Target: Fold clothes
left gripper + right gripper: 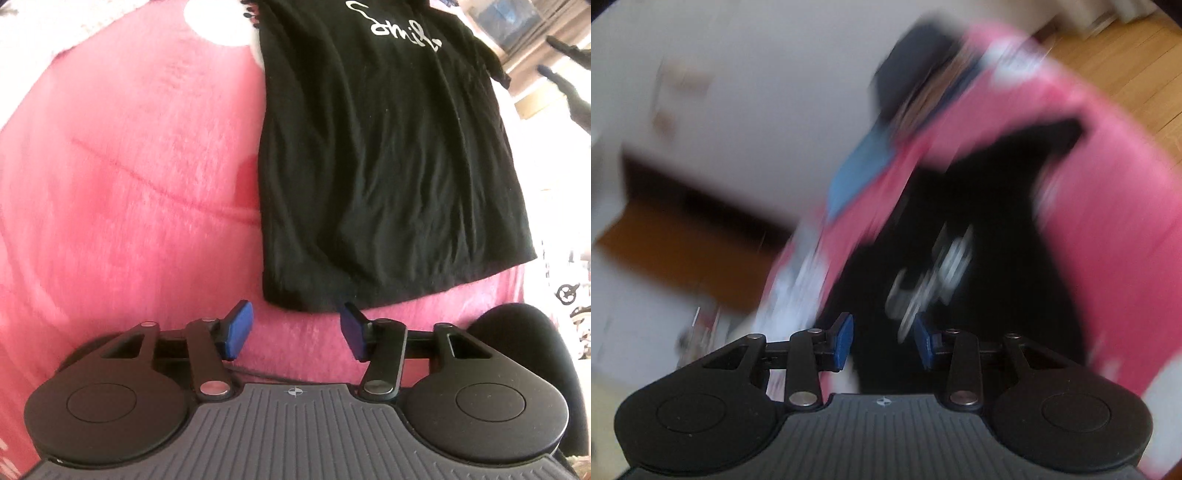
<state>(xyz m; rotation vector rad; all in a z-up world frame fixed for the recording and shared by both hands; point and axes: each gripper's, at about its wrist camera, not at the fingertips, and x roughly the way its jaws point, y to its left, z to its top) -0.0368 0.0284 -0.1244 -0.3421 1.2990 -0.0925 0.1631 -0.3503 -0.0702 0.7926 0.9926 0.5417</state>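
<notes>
Tongs (296, 329) agape beside shirt (384, 155) hem

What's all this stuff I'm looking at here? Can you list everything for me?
T-shirt: one, black with white writing, lying flat on the blanket, hem nearest the left gripper.
Blanket: one, pink and fluffy, spread under the T-shirt.
Floor: wooden, brown, beyond the blanket in the right view.
Blue cloth: one, at the blanket's far edge; too blurred to identify.
Left gripper: one, black with blue fingertips, open, just short of the hem.
Right gripper: one, black with blue fingertips, open, above the T-shirt.
</notes>
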